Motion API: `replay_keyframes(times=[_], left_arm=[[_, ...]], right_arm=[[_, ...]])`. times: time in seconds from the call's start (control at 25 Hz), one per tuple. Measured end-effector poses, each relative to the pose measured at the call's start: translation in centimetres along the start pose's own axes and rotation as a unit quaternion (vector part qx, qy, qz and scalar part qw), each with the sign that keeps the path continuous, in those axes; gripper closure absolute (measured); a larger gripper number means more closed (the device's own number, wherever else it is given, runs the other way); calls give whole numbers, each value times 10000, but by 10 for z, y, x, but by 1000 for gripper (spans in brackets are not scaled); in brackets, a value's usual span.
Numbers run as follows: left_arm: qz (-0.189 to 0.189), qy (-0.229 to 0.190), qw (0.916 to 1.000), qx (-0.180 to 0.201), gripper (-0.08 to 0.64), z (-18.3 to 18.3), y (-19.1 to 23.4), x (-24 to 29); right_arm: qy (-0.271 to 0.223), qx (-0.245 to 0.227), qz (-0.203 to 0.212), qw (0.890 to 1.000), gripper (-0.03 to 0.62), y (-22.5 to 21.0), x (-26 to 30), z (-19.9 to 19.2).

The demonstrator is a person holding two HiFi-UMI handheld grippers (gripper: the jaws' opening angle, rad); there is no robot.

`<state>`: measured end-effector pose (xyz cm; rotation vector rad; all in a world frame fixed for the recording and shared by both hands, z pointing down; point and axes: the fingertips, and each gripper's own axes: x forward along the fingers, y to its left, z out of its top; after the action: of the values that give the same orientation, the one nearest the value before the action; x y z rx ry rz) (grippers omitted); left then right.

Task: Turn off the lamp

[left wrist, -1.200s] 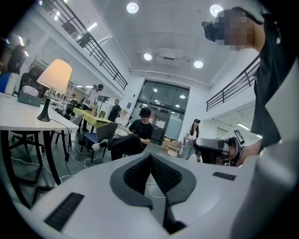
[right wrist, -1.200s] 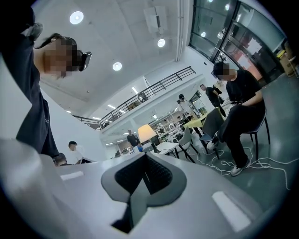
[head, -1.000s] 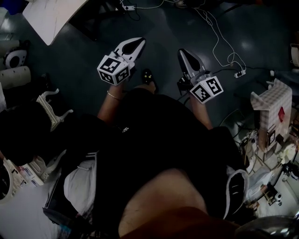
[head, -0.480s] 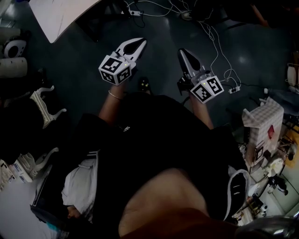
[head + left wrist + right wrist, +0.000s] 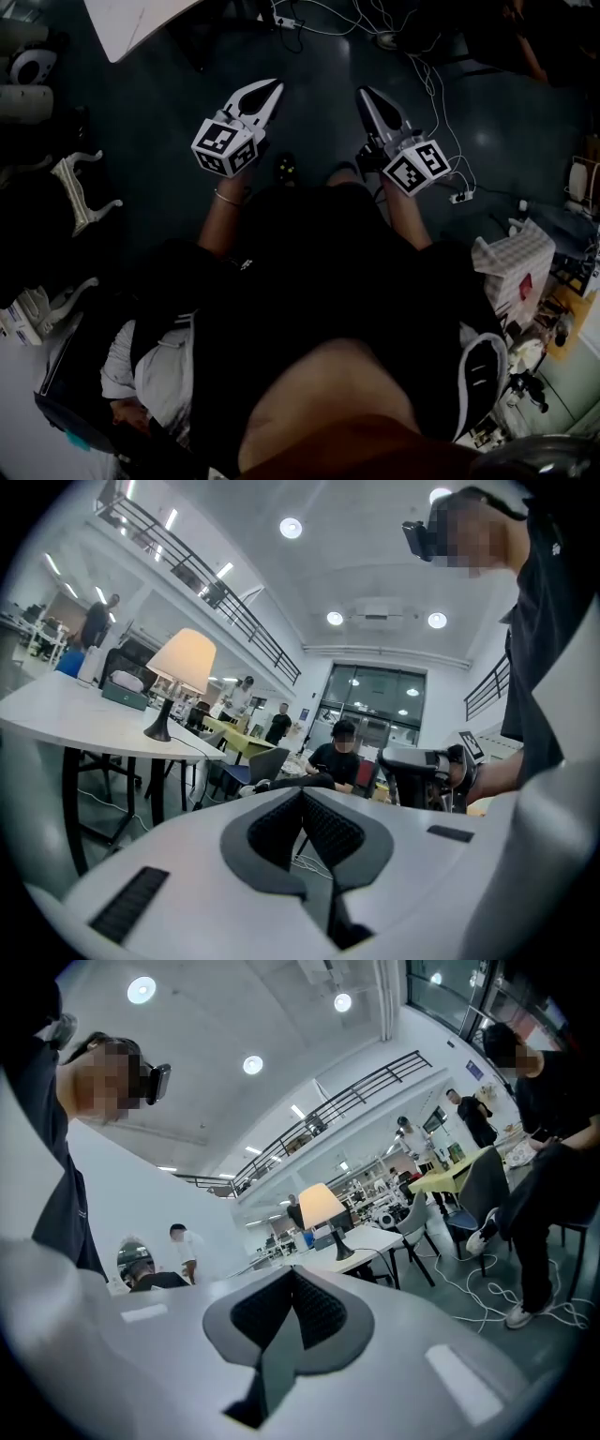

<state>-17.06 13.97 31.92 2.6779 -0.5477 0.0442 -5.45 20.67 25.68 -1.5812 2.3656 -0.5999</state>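
The lamp (image 5: 183, 658) has a glowing cream shade and a dark stem and foot. It stands far off on a white table (image 5: 56, 719). The right gripper view also catches the lamp (image 5: 322, 1206), lit, on that table (image 5: 370, 1239). It does not show in the head view, where only a table corner (image 5: 141, 19) appears at the top. My left gripper (image 5: 272, 86) and right gripper (image 5: 364, 94) hover side by side over the dark floor, well short of the table. The left gripper (image 5: 302, 794) and the right gripper (image 5: 292, 1274) are both shut with nothing between the pads.
White cables (image 5: 431, 75) and a power strip (image 5: 459, 197) lie on the floor to the right. A checked box (image 5: 506, 267) and clutter sit further right, white furniture parts (image 5: 80, 187) to the left. Seated people (image 5: 337, 752) and chairs (image 5: 469, 1194) are near the tables.
The head view has swung: the table corner and floor cables drifted right and down in the picture. Both grippers stay shut and side by side, the right one slightly higher.
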Motion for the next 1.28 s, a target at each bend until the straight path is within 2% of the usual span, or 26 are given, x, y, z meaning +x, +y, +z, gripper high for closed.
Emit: replay_keyframes(times=[0.24, 0.6, 1.28], left_arm=[[438, -63, 9989, -129, 554, -5, 15, -17], [891, -88, 9960, -32, 554, 2, 8, 5], [1301, -309, 9910, -1, 554, 19, -22, 126]], right_arm=[[87, 64, 369, 9993, 591, 6, 20, -2], [184, 274, 733, 9968, 591, -28, 21, 10], [341, 366, 1152, 9921, 591, -149, 3, 65]])
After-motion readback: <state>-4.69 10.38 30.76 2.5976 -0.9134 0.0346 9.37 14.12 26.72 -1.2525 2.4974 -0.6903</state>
